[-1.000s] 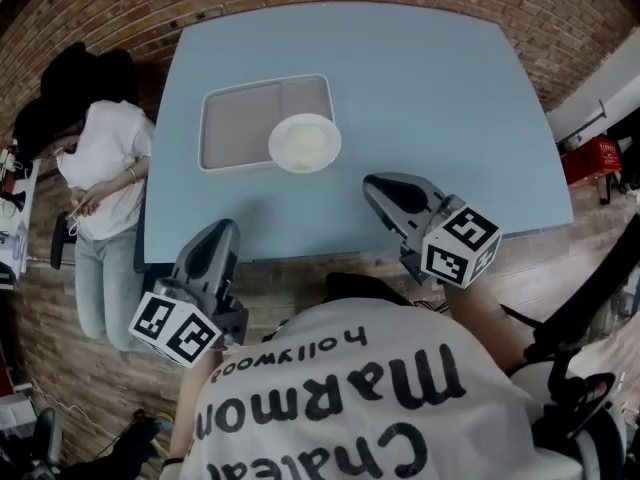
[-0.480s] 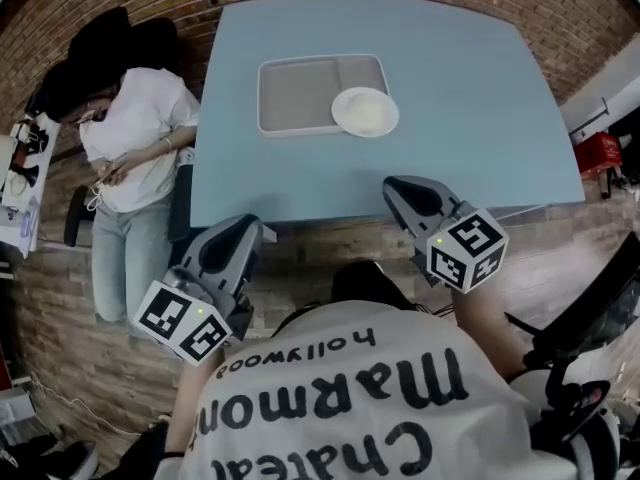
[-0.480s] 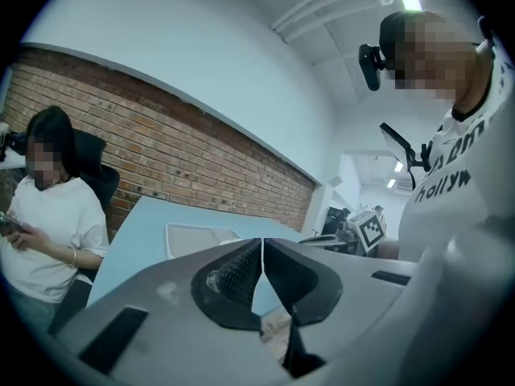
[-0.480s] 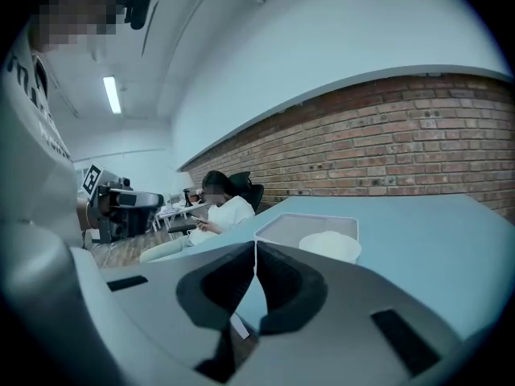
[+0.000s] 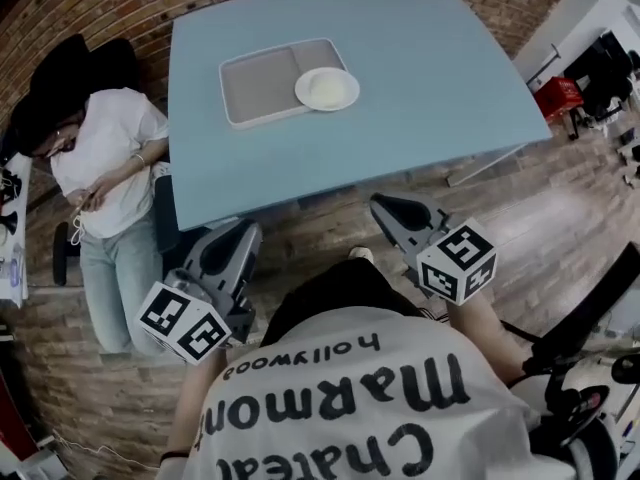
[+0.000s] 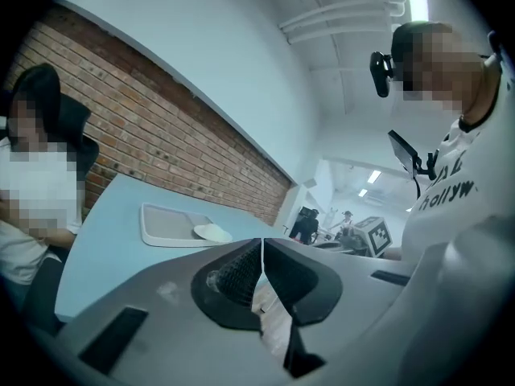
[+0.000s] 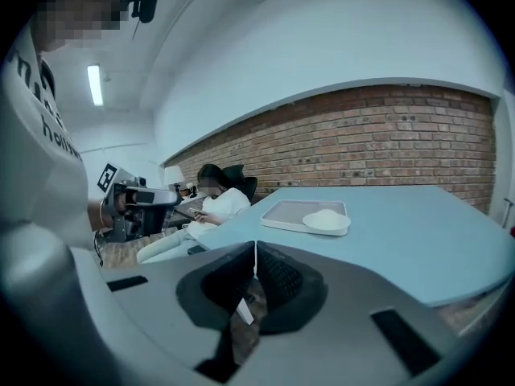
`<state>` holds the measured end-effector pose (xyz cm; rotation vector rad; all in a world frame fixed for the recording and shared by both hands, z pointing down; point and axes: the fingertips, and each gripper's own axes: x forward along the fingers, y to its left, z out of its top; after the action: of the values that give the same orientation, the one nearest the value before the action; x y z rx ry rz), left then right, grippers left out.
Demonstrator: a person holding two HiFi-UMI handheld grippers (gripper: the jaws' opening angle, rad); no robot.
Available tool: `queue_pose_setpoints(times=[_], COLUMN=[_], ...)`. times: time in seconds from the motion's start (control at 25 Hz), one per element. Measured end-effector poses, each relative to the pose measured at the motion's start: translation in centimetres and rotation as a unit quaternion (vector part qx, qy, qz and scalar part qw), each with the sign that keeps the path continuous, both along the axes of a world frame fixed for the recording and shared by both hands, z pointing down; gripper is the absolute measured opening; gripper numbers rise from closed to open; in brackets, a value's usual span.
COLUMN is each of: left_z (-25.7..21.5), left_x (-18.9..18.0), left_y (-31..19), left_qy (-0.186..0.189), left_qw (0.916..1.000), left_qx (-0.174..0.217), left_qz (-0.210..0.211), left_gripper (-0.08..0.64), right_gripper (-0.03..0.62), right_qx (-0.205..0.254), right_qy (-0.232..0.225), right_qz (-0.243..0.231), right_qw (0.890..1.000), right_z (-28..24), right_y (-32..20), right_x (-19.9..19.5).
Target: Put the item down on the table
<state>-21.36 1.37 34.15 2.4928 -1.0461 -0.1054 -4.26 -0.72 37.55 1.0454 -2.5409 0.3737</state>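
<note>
A white plate (image 5: 327, 88) rests on the right end of a grey tray (image 5: 262, 86) on the light blue table (image 5: 420, 78). Neither gripper holds anything. My left gripper (image 5: 242, 233) hangs over the floor below the table's near left corner, jaws shut together. My right gripper (image 5: 386, 208) is also off the table, just short of its near edge, jaws shut. In the left gripper view the pads (image 6: 241, 268) meet with nothing between them, and the tray (image 6: 170, 225) and plate (image 6: 212, 232) lie far ahead. The right gripper (image 7: 256, 265) view shows the plate (image 7: 326, 219) on the tray (image 7: 291, 211).
A seated person in a white shirt (image 5: 105, 163) sits on a dark chair at the table's left side. A brick wall (image 5: 90, 8) runs behind the table. A red object (image 5: 560, 96) and dark gear stand at the right. Wooden floor (image 5: 560, 218) lies under both grippers.
Both grippers have drawn back from the table's near edge and now hang over the floor. The view has swung, so the table sits farther up. Plate and tray have not moved.
</note>
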Motion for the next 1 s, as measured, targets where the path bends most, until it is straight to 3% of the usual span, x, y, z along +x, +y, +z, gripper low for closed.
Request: queue_pose_setpoints(times=[0.24,0.56,1.0], left_z=[0.3,1.8,1.8], left_x=[0.6,-0.3,0.4], left_y=[0.7,-0.5,0.8], left_qy=[0.004,-0.005,-0.006], left_qw=[0.9999,1.0000,0.9999], left_qx=[0.001,-0.003,-0.009], left_qz=[0.010,-0.005,-0.004], left_gripper=[0.015,0.015,0.015], right_gripper=[0.012,0.011,0.009], right_qx=[0.014,0.015,0.011], right_qy=[-0.032,-0.002,-0.015], right_qz=[0.029,0.035,0.022], right_qw=[0.999,0.999,1.000], right_z=[-1.0,-0.3,-0.1], right_y=[1.4,-0.6,0.5], right_x=[0.9,2.2,1.6])
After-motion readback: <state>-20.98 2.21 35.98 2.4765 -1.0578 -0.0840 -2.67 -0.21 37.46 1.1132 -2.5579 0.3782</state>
